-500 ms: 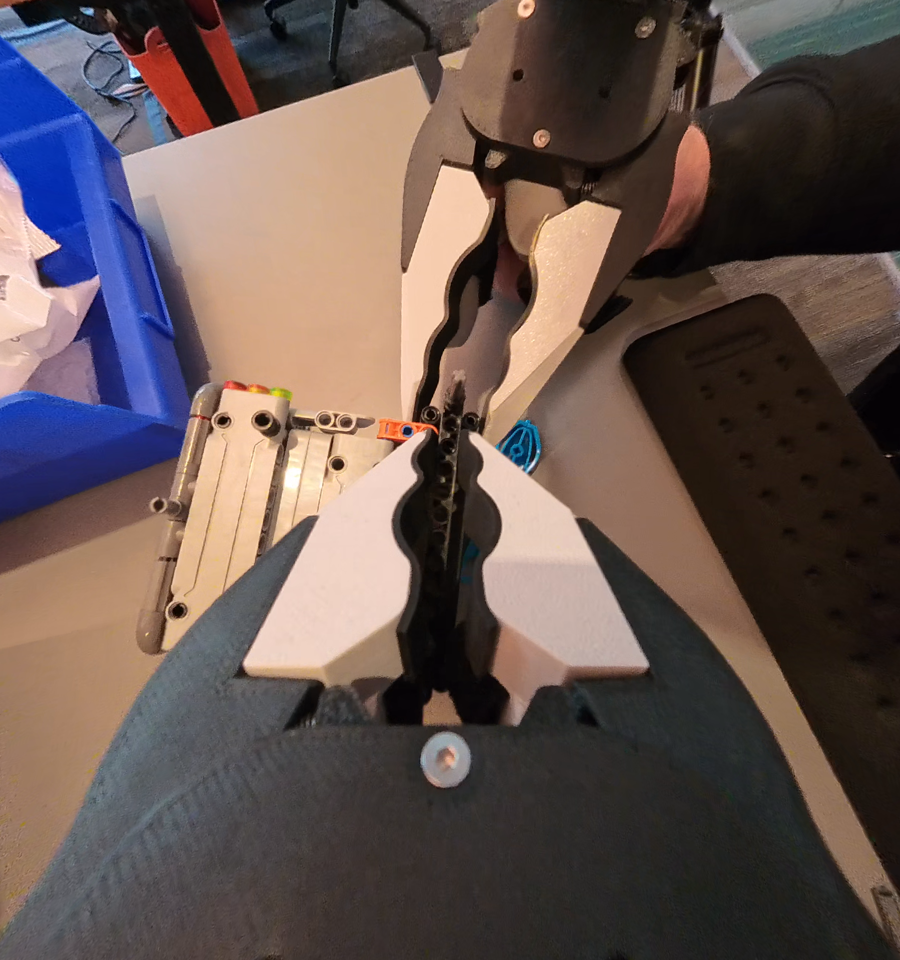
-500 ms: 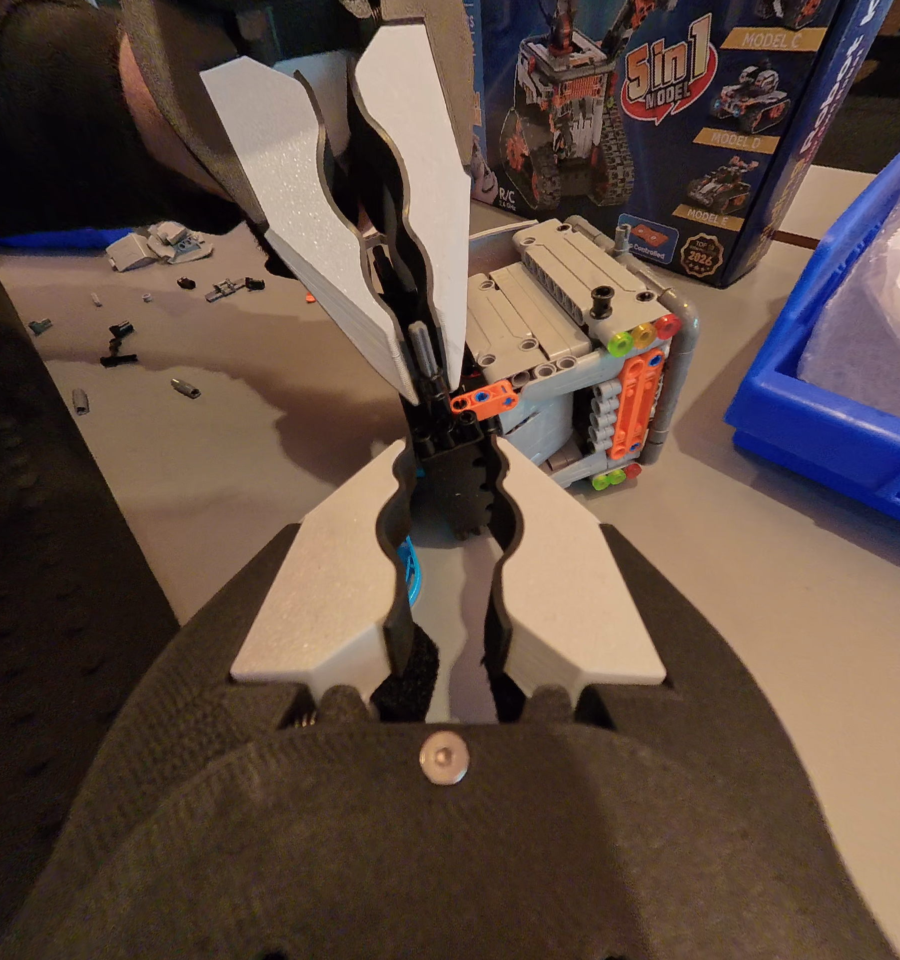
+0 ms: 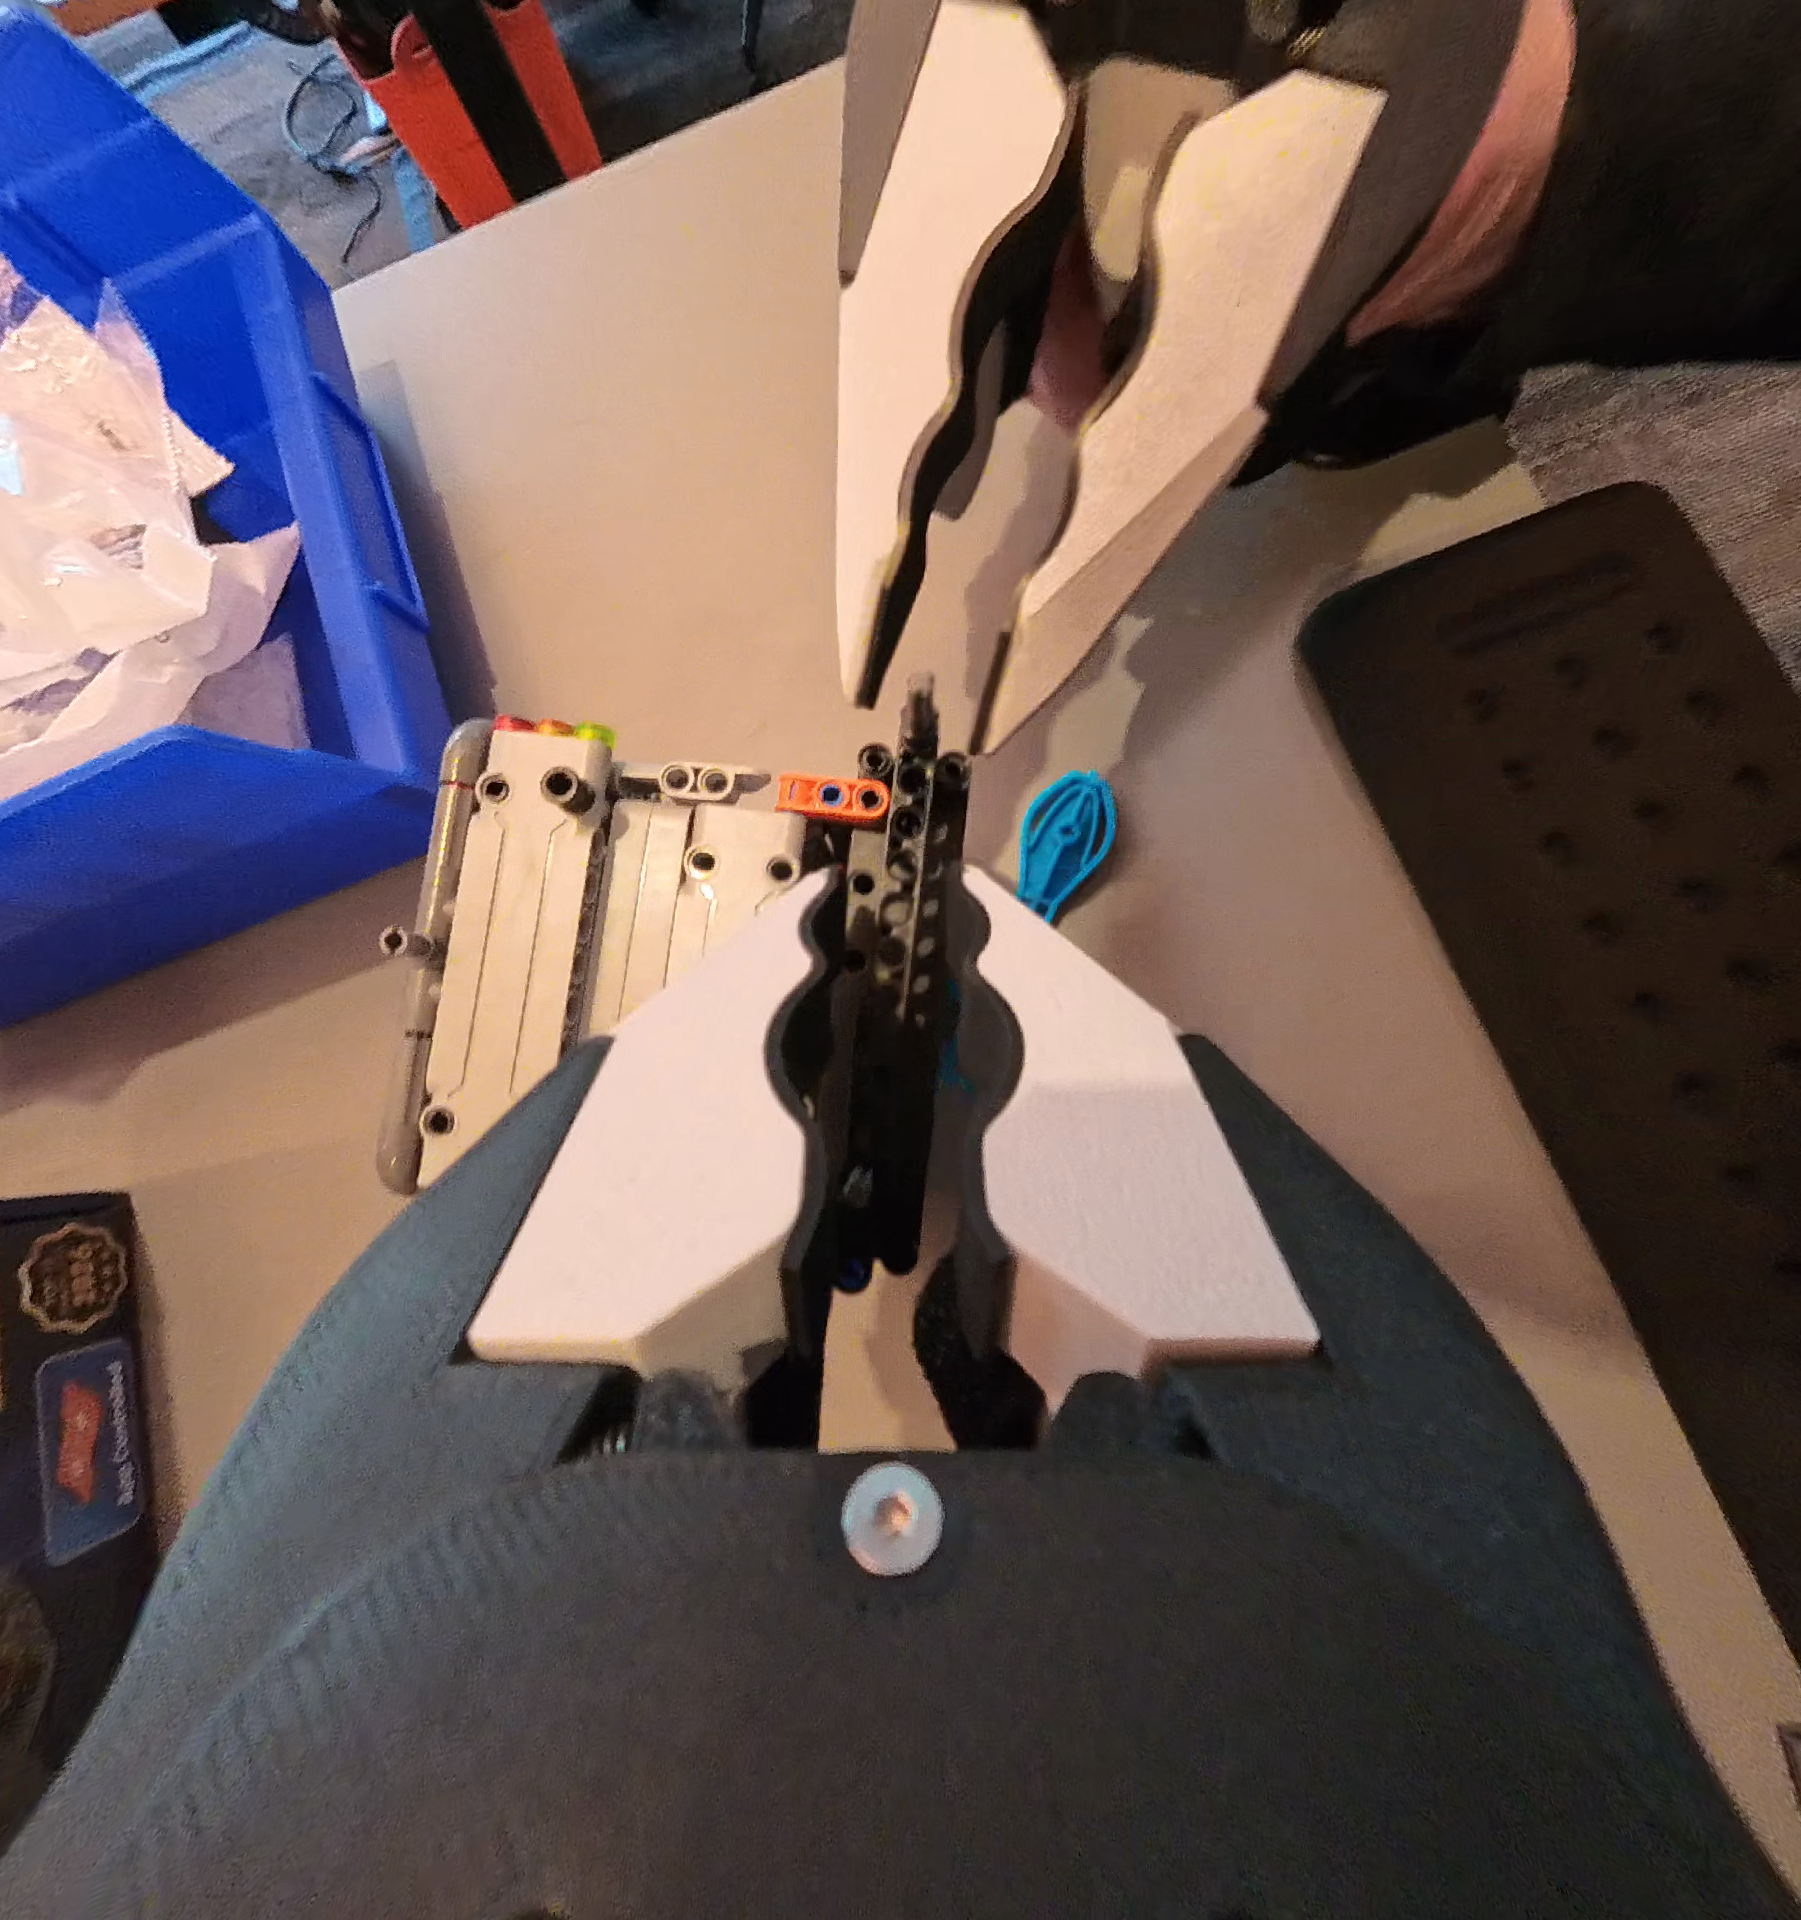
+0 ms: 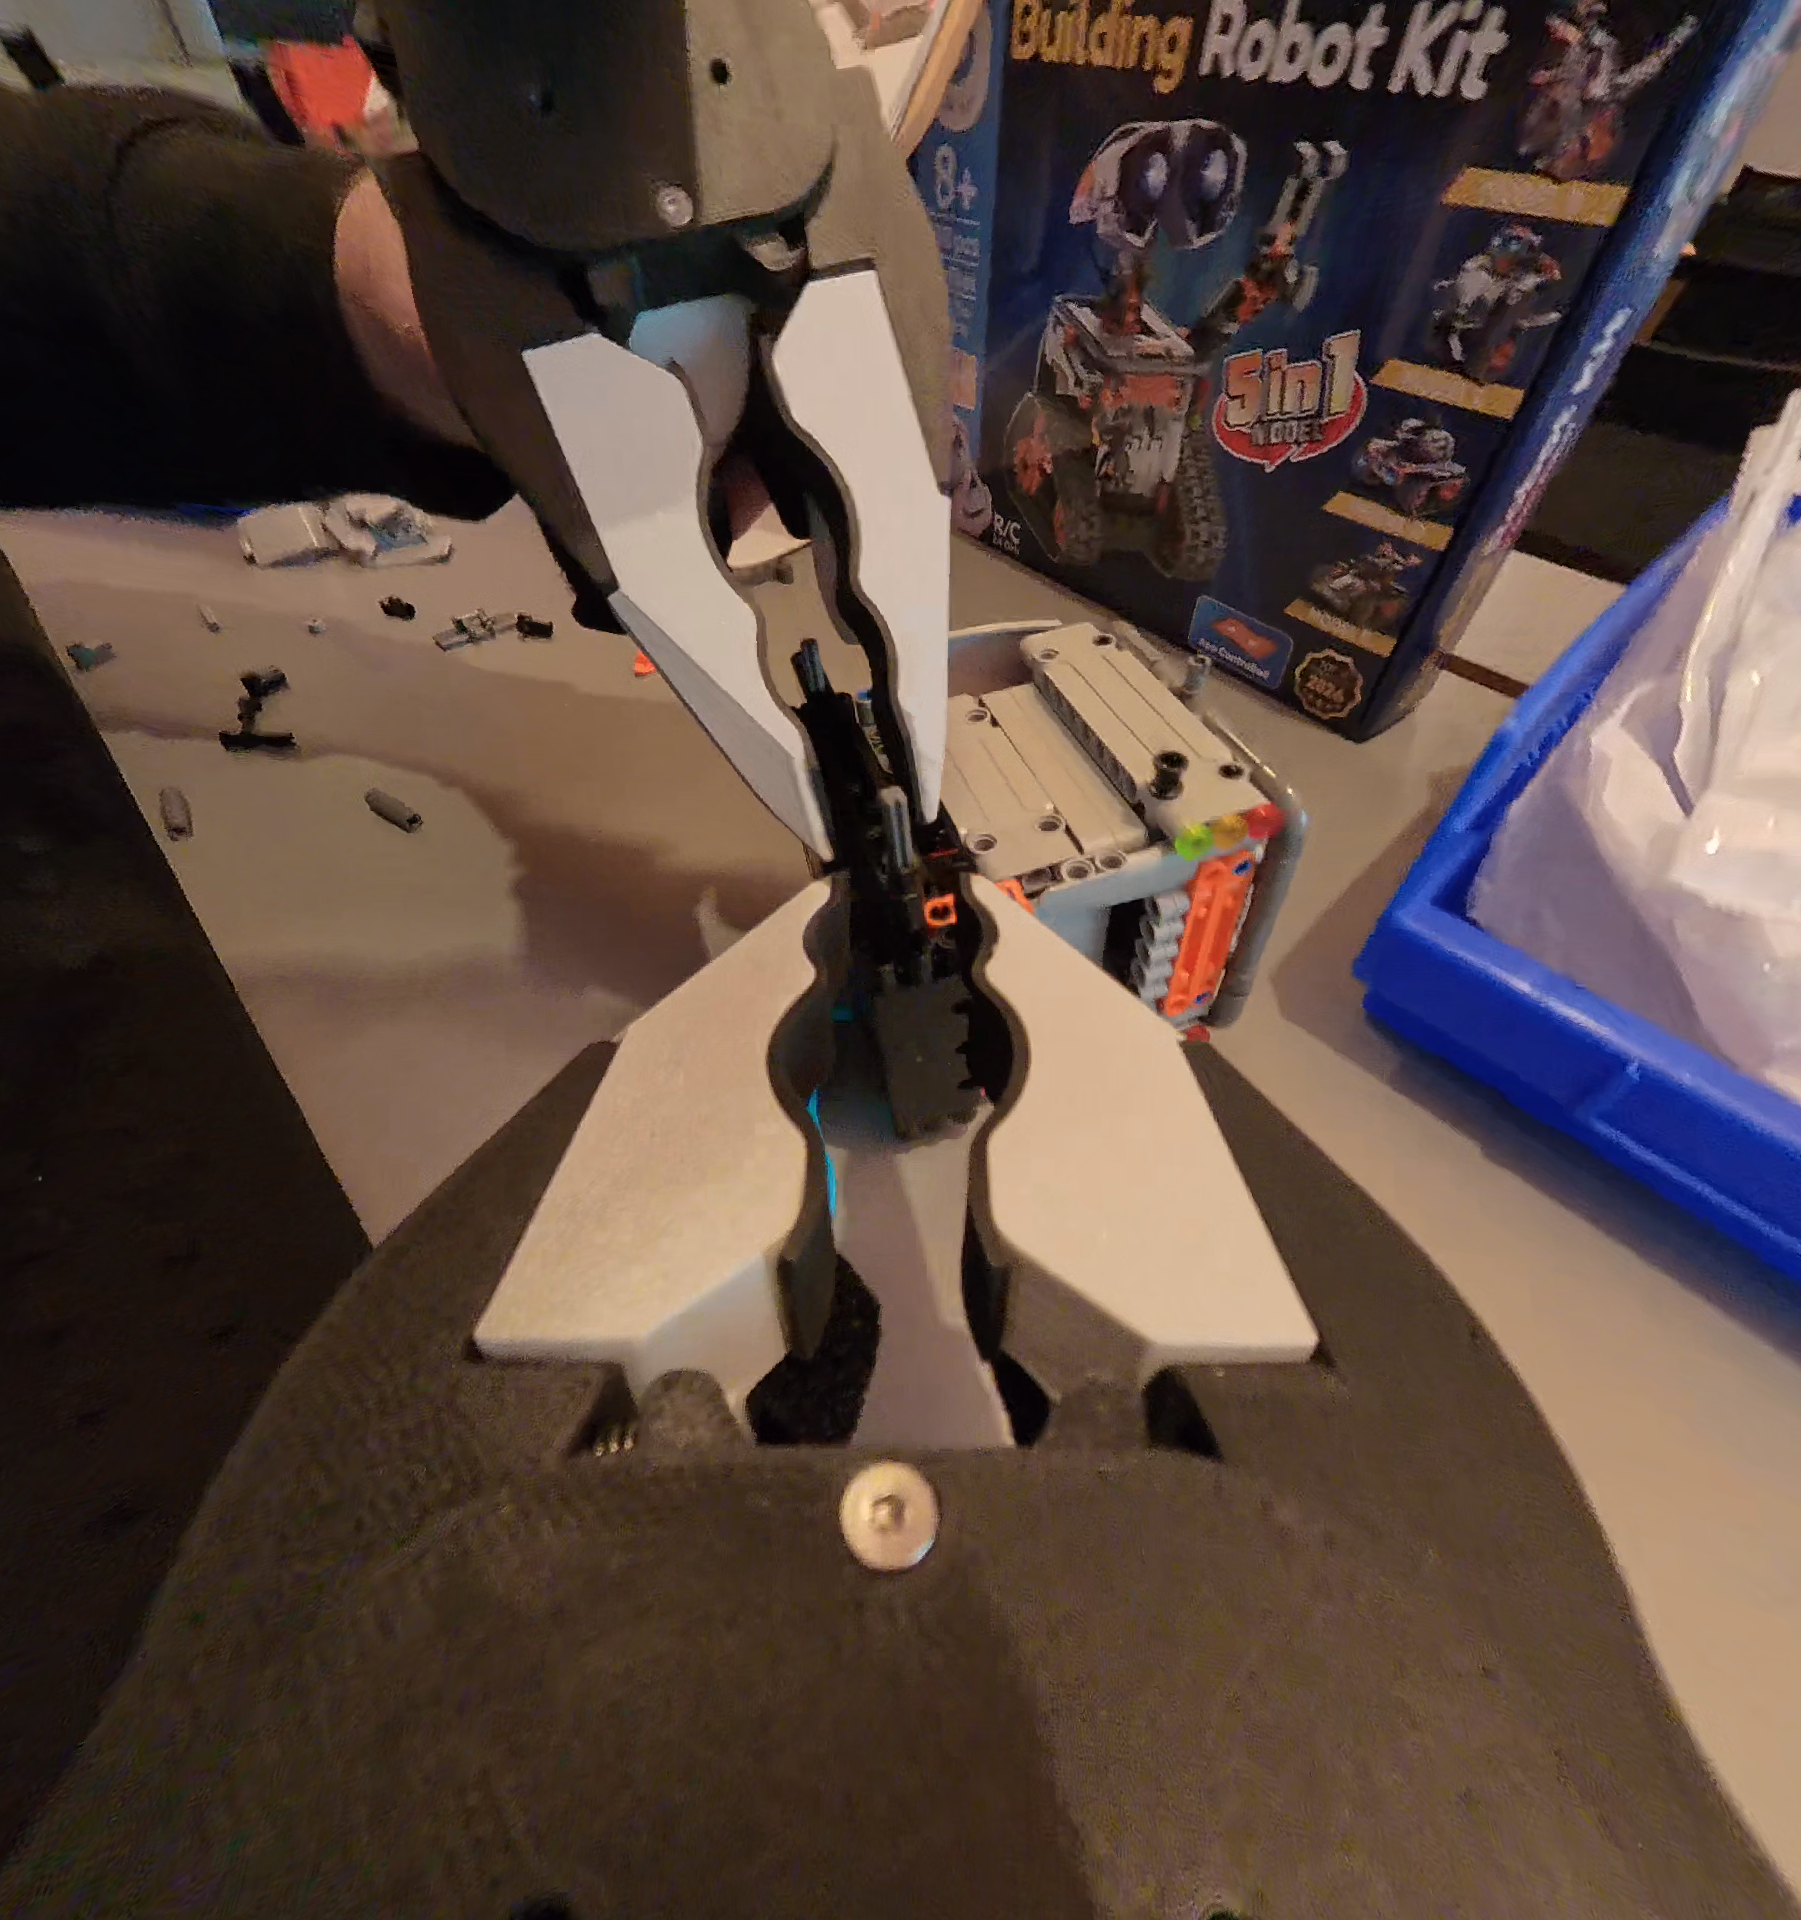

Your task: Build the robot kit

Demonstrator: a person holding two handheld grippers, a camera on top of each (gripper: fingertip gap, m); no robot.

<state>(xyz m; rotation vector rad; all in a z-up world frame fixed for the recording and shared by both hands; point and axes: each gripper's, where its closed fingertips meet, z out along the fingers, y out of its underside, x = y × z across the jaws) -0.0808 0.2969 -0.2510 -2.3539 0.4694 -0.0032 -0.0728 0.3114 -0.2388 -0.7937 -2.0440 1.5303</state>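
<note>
Black beam assembly (image 3: 901, 935) — clamped in left claw (image 3: 901, 904), above the worktop (image 3: 615, 520); right claw (image 3: 922, 717), tips apart around its grey pin, at 12 o'clock — grey block model (image 3: 563, 914) at 9 o'clock.

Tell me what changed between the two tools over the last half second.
The right tool has drawn back a little from the grey pin at the end of the black beam assembly. Its fingers are apart on either side of the pin, and nothing was gripped or released. The left tool stays shut on the beam. The grey block model and blue bin have not moved.
</note>
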